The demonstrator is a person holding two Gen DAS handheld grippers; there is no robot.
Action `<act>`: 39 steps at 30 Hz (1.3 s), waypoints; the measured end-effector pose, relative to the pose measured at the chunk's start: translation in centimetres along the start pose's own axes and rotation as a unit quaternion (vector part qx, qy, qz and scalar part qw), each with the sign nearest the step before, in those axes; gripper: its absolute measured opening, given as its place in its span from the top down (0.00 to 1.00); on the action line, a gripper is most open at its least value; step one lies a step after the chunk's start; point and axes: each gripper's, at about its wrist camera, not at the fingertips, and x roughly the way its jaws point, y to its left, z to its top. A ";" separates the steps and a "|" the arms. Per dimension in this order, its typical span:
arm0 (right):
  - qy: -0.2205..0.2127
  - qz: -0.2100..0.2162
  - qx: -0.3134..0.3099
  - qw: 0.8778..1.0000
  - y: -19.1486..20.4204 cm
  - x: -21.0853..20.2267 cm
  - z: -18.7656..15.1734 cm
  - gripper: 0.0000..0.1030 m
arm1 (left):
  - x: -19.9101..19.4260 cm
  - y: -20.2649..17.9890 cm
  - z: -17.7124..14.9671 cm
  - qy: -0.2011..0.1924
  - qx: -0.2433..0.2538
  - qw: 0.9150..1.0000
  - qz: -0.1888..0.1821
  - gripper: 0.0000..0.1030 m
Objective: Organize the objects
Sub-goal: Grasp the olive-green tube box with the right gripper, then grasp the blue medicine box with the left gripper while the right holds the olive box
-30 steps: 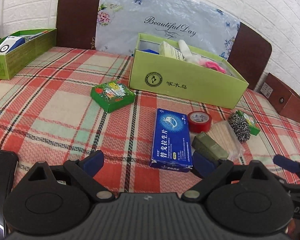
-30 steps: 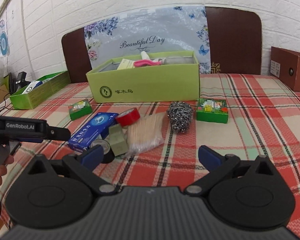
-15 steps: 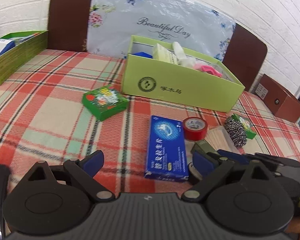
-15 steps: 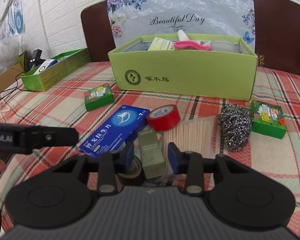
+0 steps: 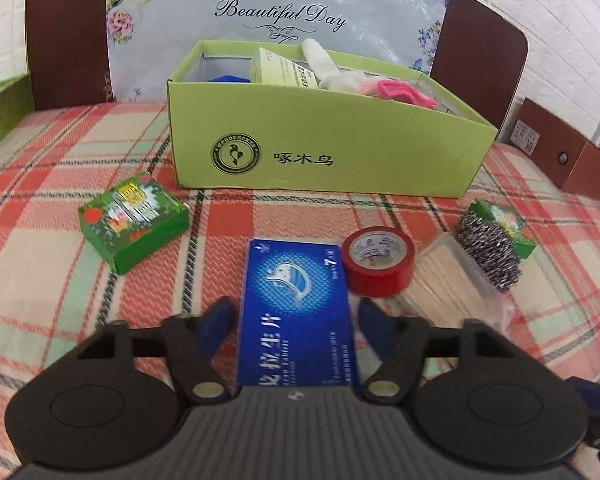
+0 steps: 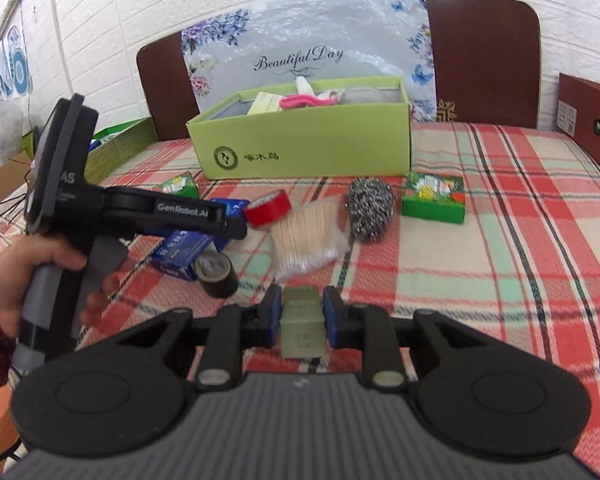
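Compared with a second ago, the left gripper [image 5: 294,312] is now straddling the flat blue cardboard medicine box [image 5: 298,304], which earlier was lying ahead of wide-spread fingers; its jaws are closing at this moment, the blue pads [image 5: 216,330] sitting at either long edge of the box, though firm contact cannot be told. The right gripper [image 6: 300,312], earlier standing fully spread over bare cloth, is now clamping the small olive-green rectangular box [image 6: 302,322] between its blue pads, lifted clear of the red, green and cream checked tablecloth [image 6: 480,260]. In the right wrist view, a person's hand [image 6: 24,276] is wrapping the grey handle of the left tool, which is reaching in from the left and angling down over the blue box. Lying beside that box are the red tape roll [image 5: 378,260], the clear bag of wooden sticks [image 6: 304,236], the steel wool scourer [image 6: 370,208] and a black tape roll [image 6: 218,274]. Behind them the open light green cardboard box [image 5: 324,152] is standing, holding assorted items.
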 end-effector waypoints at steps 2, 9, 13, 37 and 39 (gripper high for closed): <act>0.002 0.000 0.003 1.000 0.0 -0.1 -0.3 0.79 | -0.4 0.9 -0.1 0.002 -0.010 1.000 -0.014 0.42; 0.013 -0.001 -0.004 1.000 0.4 0.1 -1.1 0.79 | -4.4 3.3 -3.1 0.004 -0.022 1.000 -0.018 0.42; 0.015 -0.002 -0.008 1.000 0.3 0.0 -1.3 0.74 | -6.2 3.6 -4.5 0.005 -0.012 1.000 -0.008 0.41; 0.052 -0.026 -0.027 0.998 1.5 1.6 -1.4 0.67 | -6.1 1.8 -4.9 0.012 0.005 1.000 -0.012 0.36; 0.051 -0.027 -0.025 0.998 1.5 1.6 -1.3 0.67 | -6.2 1.6 -5.1 0.010 0.008 1.000 -0.011 0.29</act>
